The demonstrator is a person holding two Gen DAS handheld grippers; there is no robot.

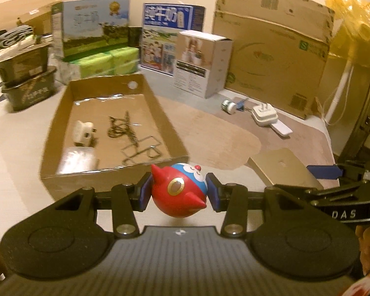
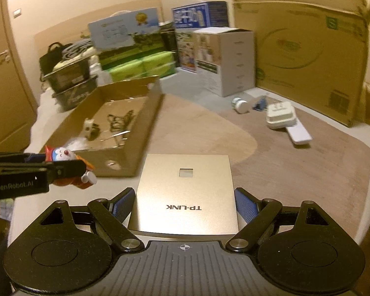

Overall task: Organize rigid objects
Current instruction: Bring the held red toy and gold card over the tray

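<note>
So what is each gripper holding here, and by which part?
Left gripper clamps the red-and-blue toy figure by its round sides. Right gripper holds the flat TP-LINK device by its two side edges.

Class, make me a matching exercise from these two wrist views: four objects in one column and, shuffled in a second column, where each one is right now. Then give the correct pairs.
Objects
1. red and blue toy figure
2. flat TP-LINK box
3. white plug adapter
4. tangled chain

Places
A. lying inside the open cardboard box
B. between the pads of the right gripper
C. on the mat near the big carton
D. gripped by the left gripper

Pairs: 1-D, 2-B, 3-C, 4-A
</note>
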